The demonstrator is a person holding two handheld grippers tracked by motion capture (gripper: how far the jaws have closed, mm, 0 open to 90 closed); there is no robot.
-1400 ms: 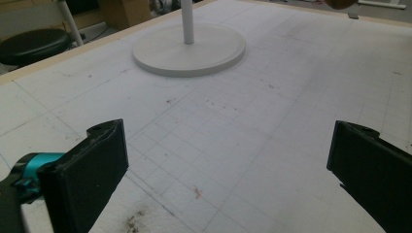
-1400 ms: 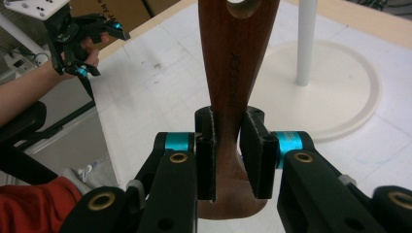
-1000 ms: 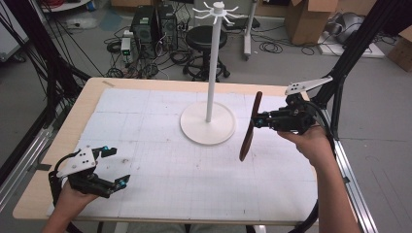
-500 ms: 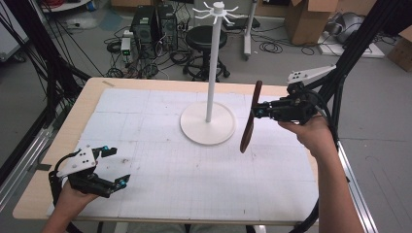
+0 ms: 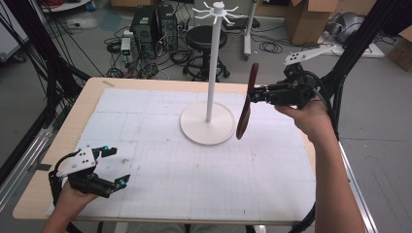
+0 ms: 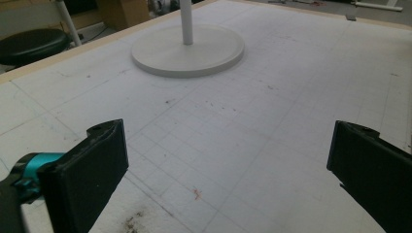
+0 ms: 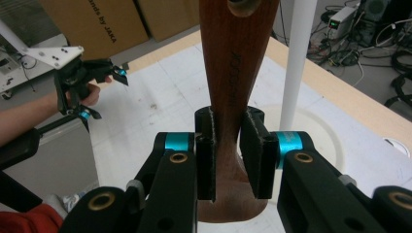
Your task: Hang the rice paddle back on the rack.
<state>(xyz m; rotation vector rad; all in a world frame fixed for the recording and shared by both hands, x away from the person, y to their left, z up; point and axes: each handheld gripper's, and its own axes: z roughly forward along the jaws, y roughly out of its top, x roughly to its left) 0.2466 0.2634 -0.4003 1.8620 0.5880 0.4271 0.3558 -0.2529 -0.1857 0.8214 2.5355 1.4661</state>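
A dark brown wooden utensil [image 5: 245,104] with a hole at its handle end [image 7: 235,58] hangs upright in the air to the right of the white hook stand [image 5: 210,73]. My right gripper [image 5: 253,95] is shut on it, and its pads [image 7: 206,150] clamp the narrow neck just above the wider end. The stand's round base [image 5: 206,127] rests mid-table, and its ring of hooks [image 5: 217,10] sits well above the utensil. My left gripper [image 5: 117,166] stands open near the front left corner, jaws wide apart [image 6: 228,170] with only the table mat between them.
A white gridded mat [image 5: 194,170] covers the wooden table [image 5: 82,104]. The stand's pole [image 7: 297,58] rises just right of the held utensil. Behind the table are a black stool [image 5: 208,36], computer cases, cables and cardboard boxes [image 5: 311,19].
My right gripper has lifted the wooden utensil higher beside the stand's pole. The left gripper has stayed where it was, open.
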